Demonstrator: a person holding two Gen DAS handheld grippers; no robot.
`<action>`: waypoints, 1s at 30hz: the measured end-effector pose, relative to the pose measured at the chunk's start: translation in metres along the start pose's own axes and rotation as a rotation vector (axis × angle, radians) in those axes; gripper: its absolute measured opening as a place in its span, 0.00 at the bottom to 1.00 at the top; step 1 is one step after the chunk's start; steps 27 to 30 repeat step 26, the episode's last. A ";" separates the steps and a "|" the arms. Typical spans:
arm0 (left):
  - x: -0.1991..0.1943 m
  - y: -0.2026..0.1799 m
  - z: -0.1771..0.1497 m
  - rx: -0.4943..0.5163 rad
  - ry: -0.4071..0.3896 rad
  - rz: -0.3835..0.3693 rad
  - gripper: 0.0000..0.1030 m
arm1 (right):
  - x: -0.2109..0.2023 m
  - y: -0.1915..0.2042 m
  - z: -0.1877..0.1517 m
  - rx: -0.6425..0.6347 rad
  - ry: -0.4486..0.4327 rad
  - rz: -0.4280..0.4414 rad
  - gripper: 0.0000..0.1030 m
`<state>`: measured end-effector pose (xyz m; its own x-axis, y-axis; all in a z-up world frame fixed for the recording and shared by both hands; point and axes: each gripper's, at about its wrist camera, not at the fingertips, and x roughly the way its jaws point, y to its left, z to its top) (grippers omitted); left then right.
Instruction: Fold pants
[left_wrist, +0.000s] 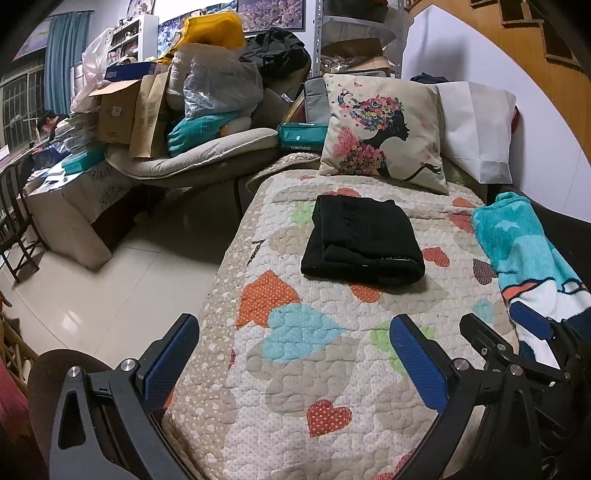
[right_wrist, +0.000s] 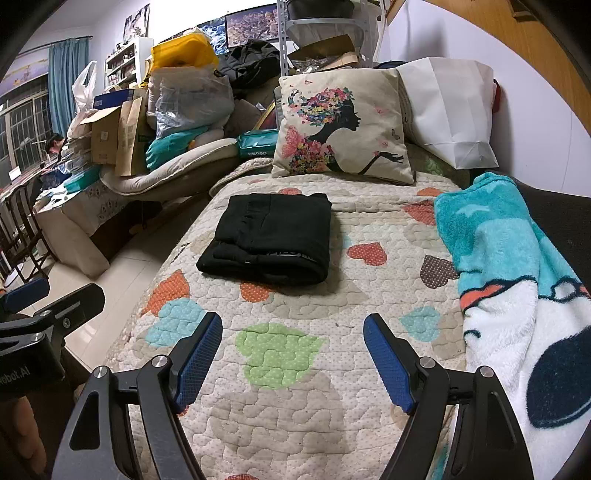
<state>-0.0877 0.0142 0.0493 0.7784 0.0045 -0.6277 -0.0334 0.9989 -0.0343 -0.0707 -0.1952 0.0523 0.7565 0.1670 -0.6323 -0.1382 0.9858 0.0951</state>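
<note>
Pants (left_wrist: 362, 242) are lying folded into a compact black bundle in the middle of the quilt (left_wrist: 332, 369), well ahead of both my claws, so I am judging the folding as finished. My left gripper (left_wrist: 295, 354) is hanging wide apart, holding nothing, and my right gripper (right_wrist: 291, 350) is doing likewise. Nothing more is calling for a grasp, perhaps only a tidy-up press. Open quilt is lying between us; the teal blanket (right_wrist: 498, 240) is crowding the right edge, the cushion (right_wrist: 343, 125) the far end.
</note>
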 end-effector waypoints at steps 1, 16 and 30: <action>0.000 0.000 0.000 -0.001 -0.001 -0.001 1.00 | 0.000 0.000 0.000 0.000 0.000 0.000 0.81; 0.001 0.002 -0.002 0.002 0.000 0.005 1.00 | -0.001 0.002 -0.001 -0.002 0.000 -0.004 0.81; 0.024 0.017 -0.006 -0.032 0.077 0.005 1.00 | 0.007 0.004 -0.005 -0.021 0.036 0.020 0.81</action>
